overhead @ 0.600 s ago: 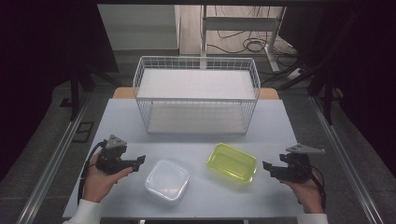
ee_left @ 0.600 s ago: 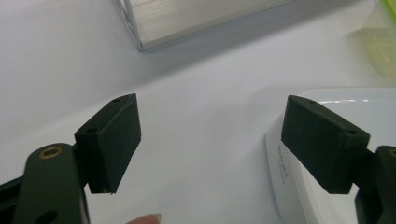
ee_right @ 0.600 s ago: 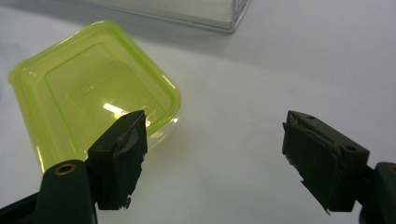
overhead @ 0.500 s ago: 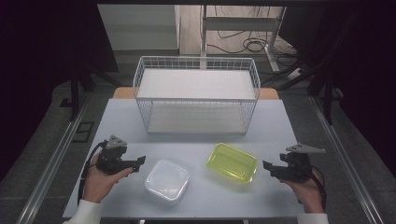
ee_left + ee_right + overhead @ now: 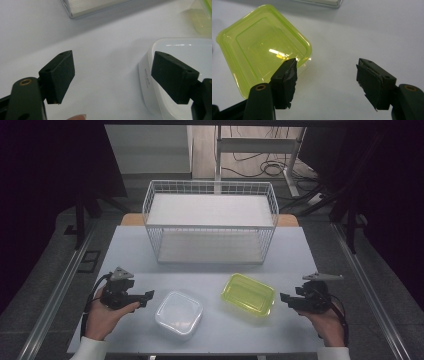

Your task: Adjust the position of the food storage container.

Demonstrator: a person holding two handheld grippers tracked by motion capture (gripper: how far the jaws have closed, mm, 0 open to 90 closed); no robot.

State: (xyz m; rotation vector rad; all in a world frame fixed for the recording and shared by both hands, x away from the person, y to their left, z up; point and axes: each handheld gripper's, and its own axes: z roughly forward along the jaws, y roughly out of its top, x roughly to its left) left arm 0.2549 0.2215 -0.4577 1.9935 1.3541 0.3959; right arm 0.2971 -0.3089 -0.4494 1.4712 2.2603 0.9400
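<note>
High view: we look forward and down from above the near table edge, far off | left gripper view: we sit close over the tabletop, facing the white container [image 5: 180, 82] | right gripper view: close, facing the yellow-green container [image 5: 262, 47] | shared: both containers and the table [image 5: 300, 255] also lie in the high view.
</note>
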